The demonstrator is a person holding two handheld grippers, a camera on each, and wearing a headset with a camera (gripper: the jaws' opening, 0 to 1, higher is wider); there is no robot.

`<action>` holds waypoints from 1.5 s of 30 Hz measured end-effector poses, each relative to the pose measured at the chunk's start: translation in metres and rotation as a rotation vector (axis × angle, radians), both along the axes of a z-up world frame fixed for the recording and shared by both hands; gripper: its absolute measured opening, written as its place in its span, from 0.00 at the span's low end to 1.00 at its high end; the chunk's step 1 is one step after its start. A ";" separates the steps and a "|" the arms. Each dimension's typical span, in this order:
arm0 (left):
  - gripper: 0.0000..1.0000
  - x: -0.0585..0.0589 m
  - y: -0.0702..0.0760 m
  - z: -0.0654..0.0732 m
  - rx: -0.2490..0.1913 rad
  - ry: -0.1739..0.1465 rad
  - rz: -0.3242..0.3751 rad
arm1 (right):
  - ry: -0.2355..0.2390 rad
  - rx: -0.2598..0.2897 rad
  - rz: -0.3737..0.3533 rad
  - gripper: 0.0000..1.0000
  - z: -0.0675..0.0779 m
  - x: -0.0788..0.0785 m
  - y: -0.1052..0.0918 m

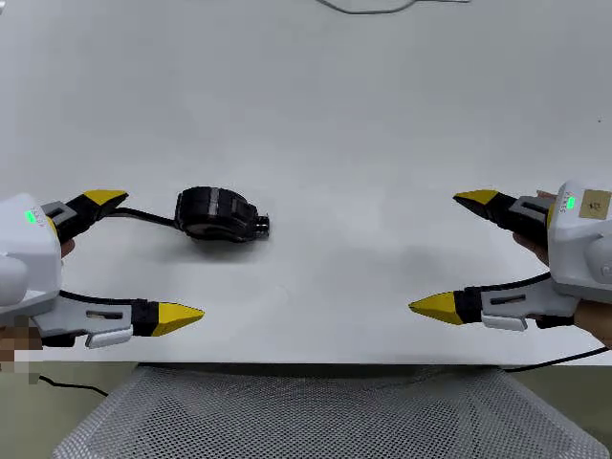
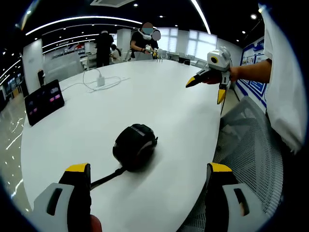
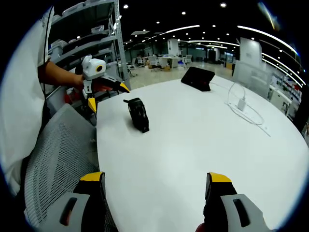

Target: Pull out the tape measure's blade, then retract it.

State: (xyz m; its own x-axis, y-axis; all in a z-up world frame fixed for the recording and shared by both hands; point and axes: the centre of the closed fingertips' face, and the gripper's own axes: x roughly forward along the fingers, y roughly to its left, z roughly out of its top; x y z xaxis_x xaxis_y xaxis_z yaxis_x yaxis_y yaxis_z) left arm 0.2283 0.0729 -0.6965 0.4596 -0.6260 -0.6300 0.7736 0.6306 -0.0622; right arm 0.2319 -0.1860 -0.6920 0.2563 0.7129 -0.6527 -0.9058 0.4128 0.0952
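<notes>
Black, rounded tape measure (image 1: 222, 214) lies on the white tabletop (image 1: 335, 115) at approx 9 o'clock in the head view, apart from both tools. Its case is squat & ribbed and looks rubbery. A short dark nub sticks out at its 3 o'clock end. A thin black strap (image 1: 143, 216) leaves the 9 o'clock side twd the far jaw of the white left gripper w/ yellow-tipped black jaws (image 1: 158, 254); whether the strap touches that jaw can't be told.

Left gripper sits at 8 o'clock, jaws spread wide & empty. In the left gripper view the tape measure lies just ahead at 12 o'clock. The matching white right gripper (image 1: 436, 252) is at 4 o'clock, well apart from the tape measure, jaws likewise wide apart & empty, tips pointing twd 9 o'clock.

Grey mesh chair back (image 1: 316, 411) shows at 6 o'clock below the table edge. In the left gripper view a dark tablet (image 2: 44, 100) stands at 10 o'clock and a white charger w/ cable (image 2: 100, 79) lies at 11 o'clock on the far tabletop.
</notes>
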 end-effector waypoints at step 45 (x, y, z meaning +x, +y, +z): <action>0.92 0.016 -0.002 -0.004 0.021 0.011 -0.079 | 0.003 0.006 0.082 0.79 -0.011 0.016 0.030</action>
